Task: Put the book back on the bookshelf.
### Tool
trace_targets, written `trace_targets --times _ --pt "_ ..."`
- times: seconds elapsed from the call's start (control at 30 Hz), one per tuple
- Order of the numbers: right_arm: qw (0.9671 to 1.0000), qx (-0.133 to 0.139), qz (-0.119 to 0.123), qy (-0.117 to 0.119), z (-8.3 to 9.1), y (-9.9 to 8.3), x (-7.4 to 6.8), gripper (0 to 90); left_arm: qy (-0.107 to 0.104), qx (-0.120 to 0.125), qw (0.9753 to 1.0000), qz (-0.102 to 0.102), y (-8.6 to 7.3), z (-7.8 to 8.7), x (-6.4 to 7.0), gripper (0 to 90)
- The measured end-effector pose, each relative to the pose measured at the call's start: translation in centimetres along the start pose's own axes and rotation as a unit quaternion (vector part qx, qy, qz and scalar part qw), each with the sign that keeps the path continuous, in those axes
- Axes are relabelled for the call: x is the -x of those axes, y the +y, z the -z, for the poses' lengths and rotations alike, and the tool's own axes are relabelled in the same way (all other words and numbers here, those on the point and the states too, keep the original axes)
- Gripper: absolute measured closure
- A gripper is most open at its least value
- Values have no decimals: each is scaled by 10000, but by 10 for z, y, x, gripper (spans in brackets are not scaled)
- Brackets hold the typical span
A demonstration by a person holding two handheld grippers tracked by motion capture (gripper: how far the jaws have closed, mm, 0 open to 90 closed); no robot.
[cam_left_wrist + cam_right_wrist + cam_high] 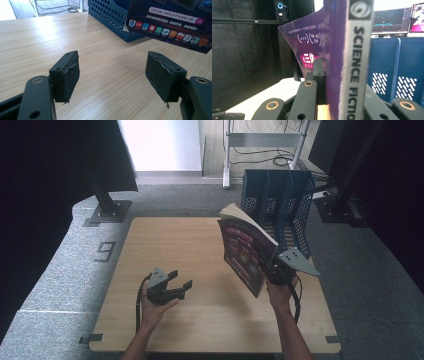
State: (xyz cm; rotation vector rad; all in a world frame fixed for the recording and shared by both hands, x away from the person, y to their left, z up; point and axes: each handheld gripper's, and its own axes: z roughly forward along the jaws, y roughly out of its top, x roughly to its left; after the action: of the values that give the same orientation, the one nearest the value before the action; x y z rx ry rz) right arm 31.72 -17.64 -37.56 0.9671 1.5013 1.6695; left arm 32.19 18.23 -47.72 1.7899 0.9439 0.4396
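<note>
High view looks down on a pale wooden counter (200, 250), where the right gripper (272, 269) holds a thick paperback book with a dark purple and magenta cover (244, 252) up off the surface near the right edge, tilted, its cream page edges showing along the top. The book's lower corner hides most of that gripper's jaws here, and only its grey three-cornered plate and the hand (281, 295) beneath are plain. Right gripper view shows the jaws closed flat against the book (342, 62), one on each cover, with a grey spine strip reading "SCIENCE FICTIO" before the bottom of the picture cuts it off; the smaller print on the purple cover is too blurred to read. Just behind the book stands a dark blue perforated plastic file rack with upright dividers (277, 205), at the counter's far right corner; whether book and rack touch cannot be told. The left gripper (177, 281) rests low over the counter's near left part, held in the left hand (155, 307), well apart from the book. Left gripper view shows its black padded jaws spread wide with nothing between them (112, 72), the pads' edges frayed, the rack's corner (112, 17) and the book's back cover (170, 20) beyond, both cut off by the picture's top.
</note>
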Motion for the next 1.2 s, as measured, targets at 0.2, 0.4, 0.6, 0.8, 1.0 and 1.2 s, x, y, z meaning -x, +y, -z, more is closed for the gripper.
trace_targets --times 0.2,0.4,0.6,0.8,1.0,1.2 --pt "10000 46 16 -42 -5 7 0 818 43 -10 10000 -52 0 1 0 274" --pt "9999 88 -12 -124 -8 11 3 817 14 -50 10000 -39 1 1 0 273" --pt "9996 86 -4 -254 -9 13 9 818 2 -39 10000 4 0 1 -1 273" --pt "9992 97 -25 -383 -8 14 15 818 9 -40 10000 25 0 2 -3 274" --pt "9987 87 -2 -504 -8 16 21 817 9 -40 10000 40 0 2 -3 274" --pt "9983 115 -6 -576 -9 19 24 817 6 -44 10000 35 0 2 -3 274"
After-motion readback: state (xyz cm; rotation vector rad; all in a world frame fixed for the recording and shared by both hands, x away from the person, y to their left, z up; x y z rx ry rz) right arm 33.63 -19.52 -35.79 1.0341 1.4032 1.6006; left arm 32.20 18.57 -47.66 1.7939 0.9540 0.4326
